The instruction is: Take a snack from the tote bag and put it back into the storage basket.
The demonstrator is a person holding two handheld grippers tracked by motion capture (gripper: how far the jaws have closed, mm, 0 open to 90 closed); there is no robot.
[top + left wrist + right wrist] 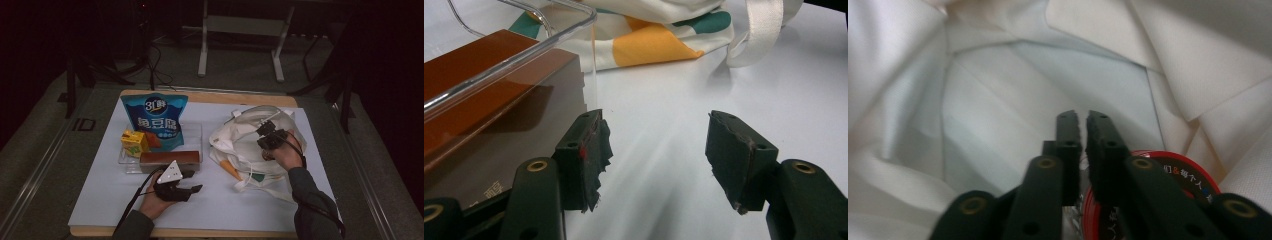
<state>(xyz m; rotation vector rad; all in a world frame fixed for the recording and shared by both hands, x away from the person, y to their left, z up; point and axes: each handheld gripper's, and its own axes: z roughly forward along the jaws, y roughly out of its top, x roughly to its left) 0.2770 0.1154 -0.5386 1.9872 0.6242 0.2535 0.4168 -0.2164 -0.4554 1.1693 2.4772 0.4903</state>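
Two claws in your hands. Left claw point(656, 160) gaping wide, empty, low over worktop point(100, 190) beside clear tray point(131, 165). Right claw point(1082, 125) inside white bag point(240, 137), jaws nearly together with slit between, nothing pinched; one red-rimmed lid point(1180, 167) under it, print unreadable. One blue pouch point(155, 120) marked "3L". One yellow carton point(134, 142). One brown box point(170, 159).

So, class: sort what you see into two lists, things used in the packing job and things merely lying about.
In the job:
- bag
- red-rimmed item inside it
- right tool
- left tool
- brown box

Lying about:
- blue pouch
- yellow carton
- clear tray
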